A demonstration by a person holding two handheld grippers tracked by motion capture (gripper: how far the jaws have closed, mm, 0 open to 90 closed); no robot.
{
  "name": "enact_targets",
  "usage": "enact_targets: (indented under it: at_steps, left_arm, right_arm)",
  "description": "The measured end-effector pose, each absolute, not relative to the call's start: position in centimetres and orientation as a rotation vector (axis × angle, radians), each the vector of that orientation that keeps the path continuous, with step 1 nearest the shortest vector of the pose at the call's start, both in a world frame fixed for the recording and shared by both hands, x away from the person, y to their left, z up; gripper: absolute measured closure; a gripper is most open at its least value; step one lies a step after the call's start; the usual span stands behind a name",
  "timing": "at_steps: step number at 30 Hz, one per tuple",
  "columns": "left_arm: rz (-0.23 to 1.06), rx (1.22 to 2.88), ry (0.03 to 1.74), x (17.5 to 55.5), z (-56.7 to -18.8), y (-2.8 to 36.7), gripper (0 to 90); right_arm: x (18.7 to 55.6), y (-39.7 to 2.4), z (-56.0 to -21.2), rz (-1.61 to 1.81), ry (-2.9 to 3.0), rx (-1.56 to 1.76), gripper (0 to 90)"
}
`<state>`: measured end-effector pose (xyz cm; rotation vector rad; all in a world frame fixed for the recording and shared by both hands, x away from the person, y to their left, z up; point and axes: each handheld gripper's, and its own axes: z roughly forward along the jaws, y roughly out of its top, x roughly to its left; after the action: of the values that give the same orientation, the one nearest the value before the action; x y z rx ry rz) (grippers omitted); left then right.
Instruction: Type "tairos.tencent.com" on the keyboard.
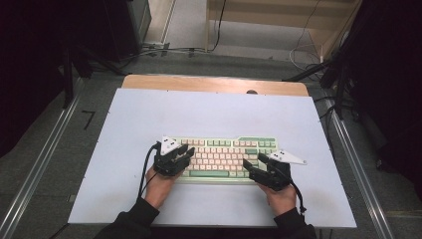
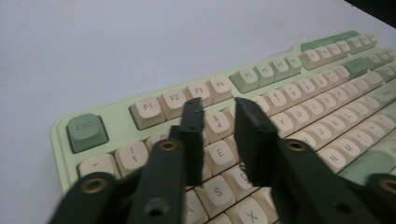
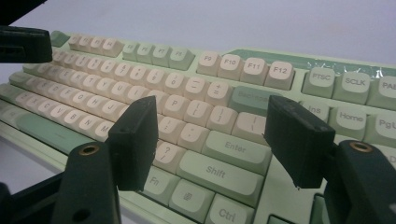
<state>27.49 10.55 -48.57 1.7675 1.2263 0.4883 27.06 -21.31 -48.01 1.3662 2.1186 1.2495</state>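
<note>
A pale green keyboard (image 1: 224, 152) with cream and green keys lies on the white table top, near its front edge. My left gripper (image 1: 188, 152) hovers over the keyboard's left end. In the left gripper view its jaws (image 2: 218, 105) stand a small gap apart above the number and letter keys (image 2: 219, 126), with nothing between them. My right gripper (image 1: 254, 162) is at the keyboard's right front part. Seen in the right gripper view, it (image 3: 212, 112) is wide open above the Enter and Shift keys (image 3: 236, 149), holding nothing. One jaw of the left gripper (image 3: 23, 44) shows at the top left there.
The white sheet (image 1: 209, 109) covers a table whose wooden edge (image 1: 214, 82) shows at the back. Metal rails (image 1: 40, 164) run along both sides. Cables (image 1: 164, 50) and dark stands sit on the floor behind.
</note>
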Motion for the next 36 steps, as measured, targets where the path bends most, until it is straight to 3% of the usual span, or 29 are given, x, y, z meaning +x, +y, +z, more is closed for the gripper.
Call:
enact_targets:
  at_steps: [4,18,23,30,36]
  left_arm:
    - [0.462,1.811,1.229,27.9,-48.8,10.3,90.0]
    - [0.438,1.896,1.239,28.6,-49.3,9.8,90.0]
    - [0.453,1.834,1.218,28.2,-48.8,9.9,89.8]
    - [0.503,1.732,1.164,27.3,-48.1,10.1,49.9]
    - [0.507,1.723,1.183,27.0,-48.2,10.5,40.5]
  right_arm:
    - [26.9,-21.6,-48.0,1.246,2.111,1.377,33.3]
    - [26.7,-22.0,-48.1,1.239,2.099,1.39,33.4]
    - [26.7,-22.0,-48.0,1.239,2.096,1.392,33.4]
    - [26.7,-22.1,-48.1,1.239,2.099,1.385,34.8]
    - [26.9,-21.6,-48.1,1.237,2.118,1.365,38.8]
